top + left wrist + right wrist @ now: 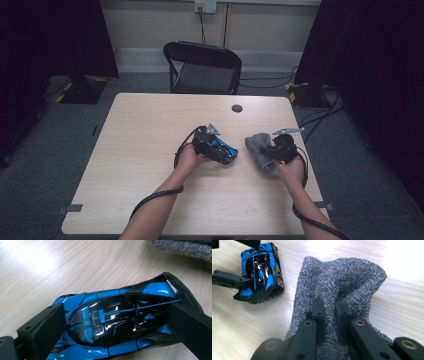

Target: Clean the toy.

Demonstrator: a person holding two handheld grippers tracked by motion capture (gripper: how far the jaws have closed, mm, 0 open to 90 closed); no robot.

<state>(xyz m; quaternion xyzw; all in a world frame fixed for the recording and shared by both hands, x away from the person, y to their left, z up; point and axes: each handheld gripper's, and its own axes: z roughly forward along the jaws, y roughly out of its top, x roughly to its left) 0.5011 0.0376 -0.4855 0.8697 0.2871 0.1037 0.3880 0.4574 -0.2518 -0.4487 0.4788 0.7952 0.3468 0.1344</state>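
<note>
A glossy blue and black toy car (pixel 231 153) lies on the wooden table (pixel 140 150), a little right of centre. My left gripper (pixel 221 149) is shut on it, one black jaw against each end of the car (pixel 112 322), as the left gripper (pixel 117 312) view shows close up. Just to the car's right sits a crumpled grey towelling cloth (pixel 256 144). My right gripper (pixel 272 152) is shut on a pinch of this cloth (pixel 347 277), with the jaws of the right gripper (pixel 329 305) close together in a fold. The car (pixel 260 267) rests left of the cloth, not touching it.
A black folding chair (pixel 202 67) stands behind the table's far edge. A small dark round cap (pixel 237 108) is set into the tabletop near the back. Cables trail from both grippers towards the front edge. Dark curtains and stands flank the table.
</note>
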